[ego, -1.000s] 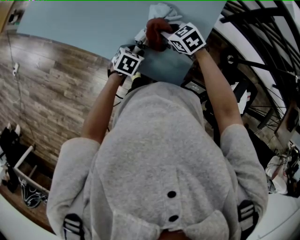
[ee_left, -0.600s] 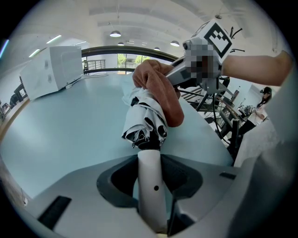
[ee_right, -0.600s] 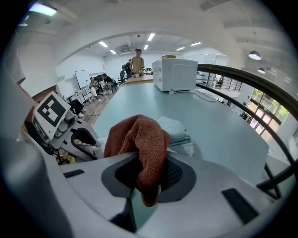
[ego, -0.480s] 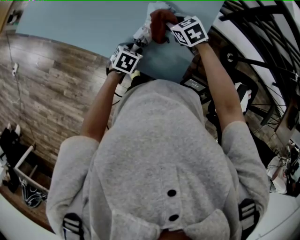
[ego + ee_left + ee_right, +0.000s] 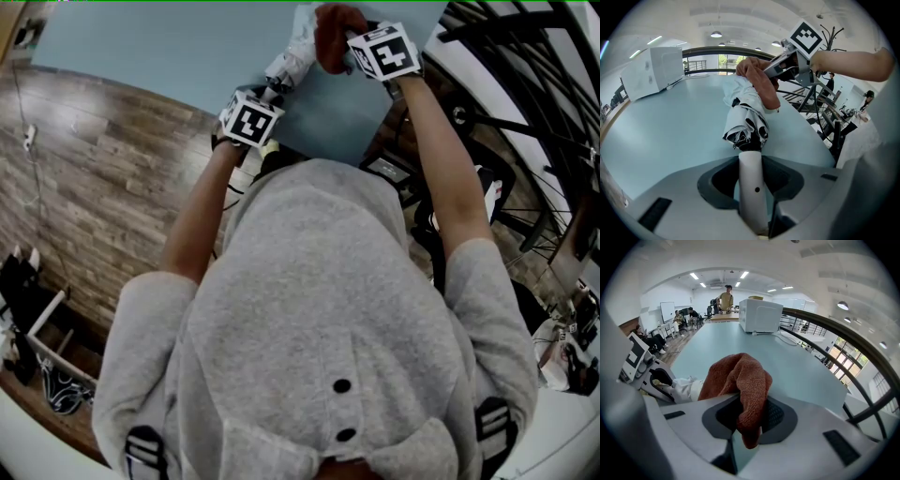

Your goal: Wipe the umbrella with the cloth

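Note:
A folded white umbrella (image 5: pixel 745 112) lies along the pale blue table (image 5: pixel 670 131), pointing away from me. Its white handle (image 5: pixel 752 187) sits between the jaws of my left gripper (image 5: pixel 752 201), which is shut on it. My right gripper (image 5: pixel 747 427) is shut on a rust-red cloth (image 5: pixel 740 380). In the left gripper view the cloth (image 5: pixel 761 84) rests on the far part of the umbrella, with the right gripper (image 5: pixel 785 68) just behind it. From the head view the cloth (image 5: pixel 333 33) and umbrella (image 5: pixel 292 58) show at the table's top edge, between both grippers.
A white microwave-like box (image 5: pixel 759 315) stands far back on the table. Black metal railings (image 5: pixel 525 84) run along the table's right side. People sit and stand at the far end of the room (image 5: pixel 724 298). Wooden floor (image 5: pixel 103 178) lies to my left.
My right gripper has carried the cloth farther along the umbrella, away from me and up in the head view. The left gripper has stayed still on the handle.

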{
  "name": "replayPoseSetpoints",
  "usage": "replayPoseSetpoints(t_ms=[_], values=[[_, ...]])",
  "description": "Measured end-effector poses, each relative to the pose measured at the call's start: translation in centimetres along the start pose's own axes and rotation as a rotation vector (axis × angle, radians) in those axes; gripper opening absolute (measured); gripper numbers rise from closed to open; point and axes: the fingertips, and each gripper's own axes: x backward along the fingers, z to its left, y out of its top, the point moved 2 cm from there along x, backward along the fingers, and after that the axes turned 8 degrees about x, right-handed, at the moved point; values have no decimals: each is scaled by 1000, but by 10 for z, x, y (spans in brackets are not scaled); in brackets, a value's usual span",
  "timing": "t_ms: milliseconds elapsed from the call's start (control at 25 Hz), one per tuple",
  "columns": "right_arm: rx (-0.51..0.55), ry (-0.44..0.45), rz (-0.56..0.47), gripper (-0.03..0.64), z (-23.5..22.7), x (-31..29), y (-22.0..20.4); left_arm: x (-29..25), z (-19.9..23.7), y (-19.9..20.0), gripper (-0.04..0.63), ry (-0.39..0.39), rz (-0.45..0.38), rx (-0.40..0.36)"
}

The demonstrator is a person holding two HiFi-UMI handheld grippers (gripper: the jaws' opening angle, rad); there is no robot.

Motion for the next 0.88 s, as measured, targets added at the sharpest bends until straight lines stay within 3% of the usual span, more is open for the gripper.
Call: replayPoseSetpoints(t_ms=[880], values=[[47, -172, 18, 83, -66, 14, 21, 1, -1, 2, 156, -1, 1, -5]])
